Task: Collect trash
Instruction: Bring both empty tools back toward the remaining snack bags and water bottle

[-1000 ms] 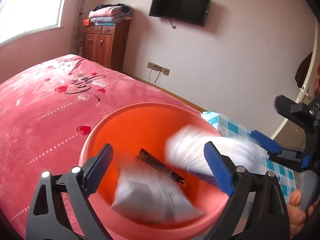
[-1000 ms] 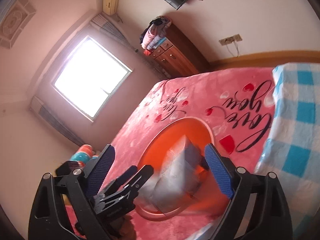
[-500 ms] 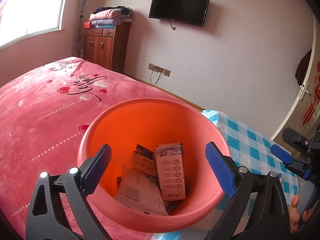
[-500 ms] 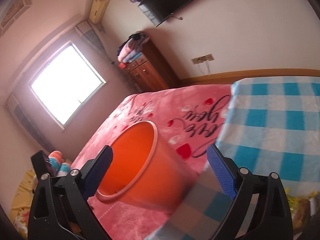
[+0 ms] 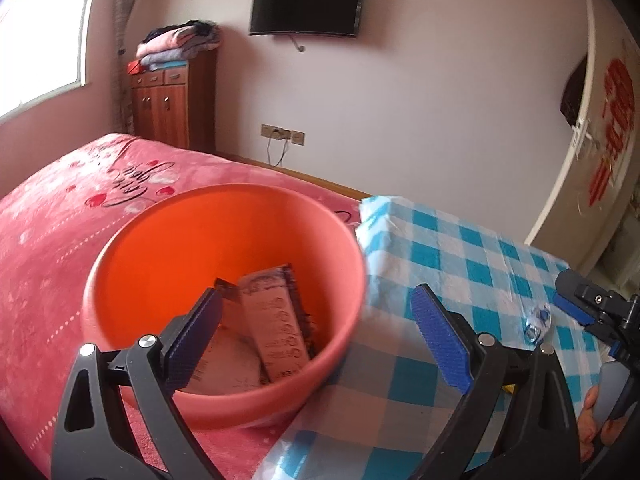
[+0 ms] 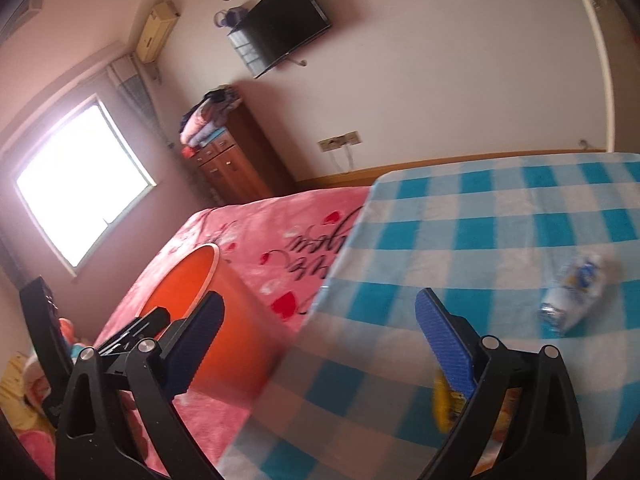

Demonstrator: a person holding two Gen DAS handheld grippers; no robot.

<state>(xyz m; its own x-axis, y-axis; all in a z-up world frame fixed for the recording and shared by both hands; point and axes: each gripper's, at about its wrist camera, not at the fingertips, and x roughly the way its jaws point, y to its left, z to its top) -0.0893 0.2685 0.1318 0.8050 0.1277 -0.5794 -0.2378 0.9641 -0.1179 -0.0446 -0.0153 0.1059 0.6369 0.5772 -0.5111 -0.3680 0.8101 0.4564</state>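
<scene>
Orange bin (image 5: 224, 240) upright, mouth up; crumpled wrapper (image 6: 576, 292) lies beside it on checked cloth (image 6: 500, 232), long axis slanted; both grippers (image 5: 316, 336) (image 6: 320, 344) wide, empty

Bedroom backdrop, bright and still.
Black TV (image 5: 307, 5) hangs on the wall; folded blankets (image 5: 178, 46) top the wooden cabinet (image 5: 172, 110) beside the window (image 6: 80, 188).

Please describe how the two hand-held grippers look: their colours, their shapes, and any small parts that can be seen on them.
Both the left gripper and the right gripper look alike: a black plastic frame with triangular cut-outs and two long fingers faced with ribbed blue pads. Round silver bolts sit at the joints. No cables or markings show.
</scene>
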